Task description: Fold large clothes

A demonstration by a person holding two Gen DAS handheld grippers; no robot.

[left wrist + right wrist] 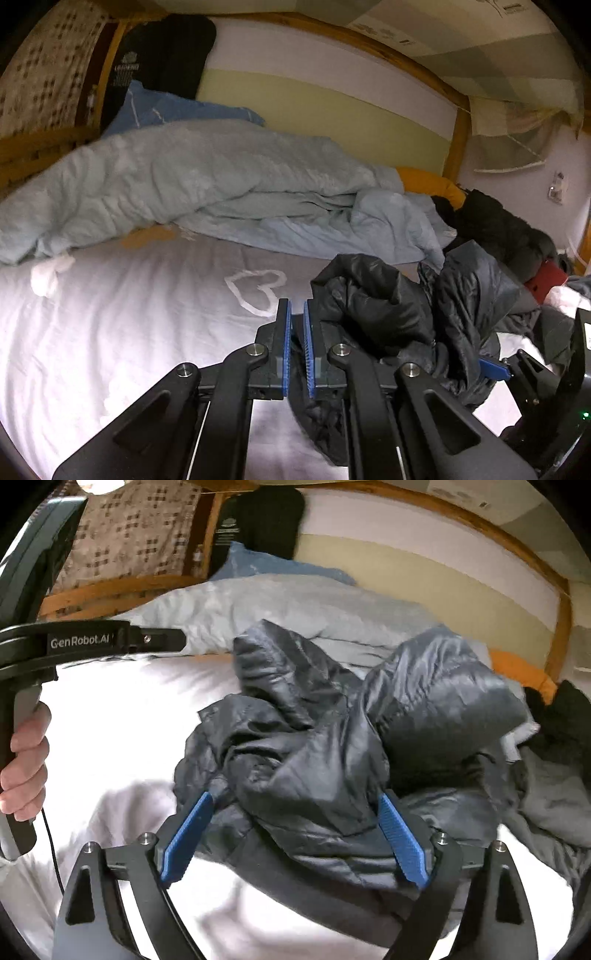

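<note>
left gripper point(297, 314): blue pads drawn together, only a thin slit between them. dark cloth sits low in that slit and hangs below the jaws, so it looks clamped on a fold of the dark puffer jacket point(384, 306). how much fabric is caught, cannot tell.

right gripper point(295, 812): jaws spread wide, blue pads point(186, 834) well apart. the jacket point(317, 746) lies between them, bunched and crumpled; its fabric reaches both pads near their tips, but the jaws do not squeeze it.

jacket position: on the pale bed sheet point(110, 314), right of centre on the bed, in a loose heap with one quilted lobe standing up at the far side. shiny dark grey shell, stitched panels. in the left wrist view it sits just right of the left gripper's fingers.

surroundings: light blue duvet point(192, 184) heaped along the far side of the bed, against the wall. white heart outline point(256, 290) printed on the sheet, just beyond the left gripper. orange cloth point(432, 182) at the far right end of the duvet, a black fuzzy garment point(498, 225) next to it. wooden bed frame point(456, 136) runs along the far edge.

a person's hand point(26, 760) grips the left gripper's handle at the left edge of the right wrist view.
</note>
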